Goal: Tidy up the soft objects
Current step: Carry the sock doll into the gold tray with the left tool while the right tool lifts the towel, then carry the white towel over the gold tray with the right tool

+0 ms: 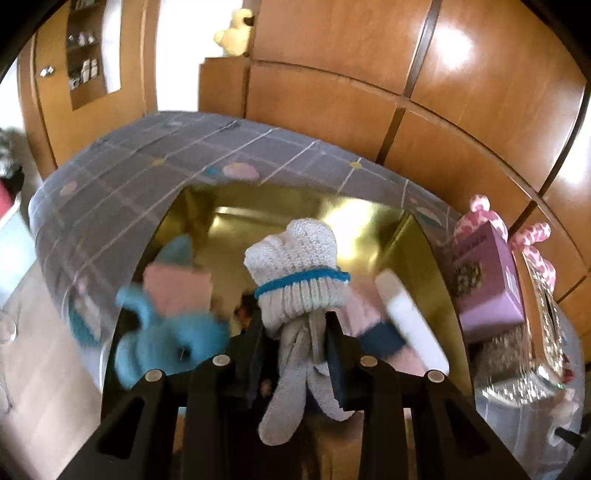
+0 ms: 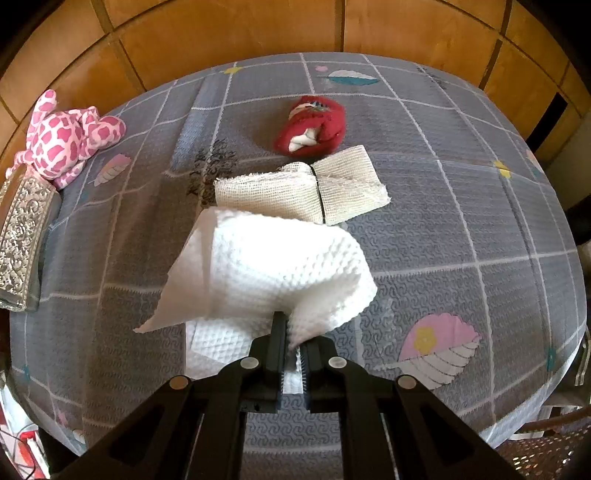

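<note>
In the left wrist view my left gripper (image 1: 299, 326) is shut on a bundled pair of grey-white knit socks (image 1: 299, 273) with a blue band, hanging over an open gold box (image 1: 424, 266). Inside the box lie a blue plush toy (image 1: 166, 343), a folded pink cloth (image 1: 177, 291) and a pink, blue and white soft item (image 1: 406, 321). In the right wrist view my right gripper (image 2: 293, 334) is shut on a white embossed paper towel (image 2: 273, 273), lifted off the grey patterned tablecloth (image 2: 461, 229). A folded white gauze cloth (image 2: 303, 188) and a red rolled sock (image 2: 314, 125) lie beyond it.
A pink spotted giraffe plush (image 2: 66, 136) rests at the table's far left beside a silver embossed box (image 2: 22, 236). A purple box (image 1: 487, 280) stands right of the gold box. Wooden wall panels (image 1: 369, 74) close the back. A yellow plush (image 1: 236, 33) sits high up.
</note>
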{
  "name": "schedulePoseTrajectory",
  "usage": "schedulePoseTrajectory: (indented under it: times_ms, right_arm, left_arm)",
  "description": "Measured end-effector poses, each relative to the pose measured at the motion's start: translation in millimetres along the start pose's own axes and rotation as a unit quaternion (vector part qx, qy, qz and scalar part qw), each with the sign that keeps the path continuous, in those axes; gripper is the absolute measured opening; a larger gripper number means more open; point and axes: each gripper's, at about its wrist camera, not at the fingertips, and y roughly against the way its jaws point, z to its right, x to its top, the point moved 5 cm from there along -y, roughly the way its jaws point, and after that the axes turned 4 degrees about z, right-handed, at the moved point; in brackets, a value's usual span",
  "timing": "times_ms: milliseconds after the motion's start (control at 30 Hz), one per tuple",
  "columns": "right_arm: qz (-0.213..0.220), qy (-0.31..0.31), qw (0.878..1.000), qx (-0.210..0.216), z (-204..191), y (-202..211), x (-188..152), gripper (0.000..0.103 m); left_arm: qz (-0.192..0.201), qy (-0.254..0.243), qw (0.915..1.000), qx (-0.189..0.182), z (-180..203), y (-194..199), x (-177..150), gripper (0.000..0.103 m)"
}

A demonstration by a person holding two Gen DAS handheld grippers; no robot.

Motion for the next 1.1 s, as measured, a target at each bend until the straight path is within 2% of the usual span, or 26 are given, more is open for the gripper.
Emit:
schedulePoseTrajectory:
  times_ms: [67,167,233,267,300,400,533,733,1100]
  right_arm:
    - [0.003,-0.001,1.000,-0.004,0,1,-1,0.007]
    - [0.006,-0.002,1.000,-0.010,0,2,-3,0.007]
    - [0.007,-0.004,1.000,-0.017,0,2,-3,0.007]
    - [0.007,-0.005,1.000,-0.020,0,2,-3,0.007]
    - [0.007,-0.006,1.000,-0.023,-1,1,-3,0.007]
    - [0.010,-0.008,0.999,-0.031,-2,0,-2,0.007]
    - [0.015,-0.014,0.999,-0.035,-3,0,-2,0.006]
    - [0.033,-0.032,0.998,-0.044,-6,2,0,0.005]
    - [0.117,-0.050,0.992,-0.010,-31,43,33,0.004]
  left_arm:
    - [0.004,-0.015,0.9999,0.005,8,-12,14,0.032]
    - [-0.002,-0.024,0.9996,0.011,16,-34,29,0.041]
    - [-0.006,-0.020,0.9997,0.014,13,-43,37,0.050]
    - [-0.007,-0.021,0.9997,0.013,14,-48,39,0.063]
    - [-0.007,-0.021,0.9996,0.018,13,-52,41,0.071]
    - [-0.001,-0.003,0.9998,0.019,10,-47,42,0.073]
    - [0.020,-0.005,0.9995,0.026,12,-25,35,0.076]
    - [0.046,-0.011,0.9988,0.005,24,14,12,0.080]
    - [0.047,-0.036,0.9975,-0.039,52,46,-17,0.080]
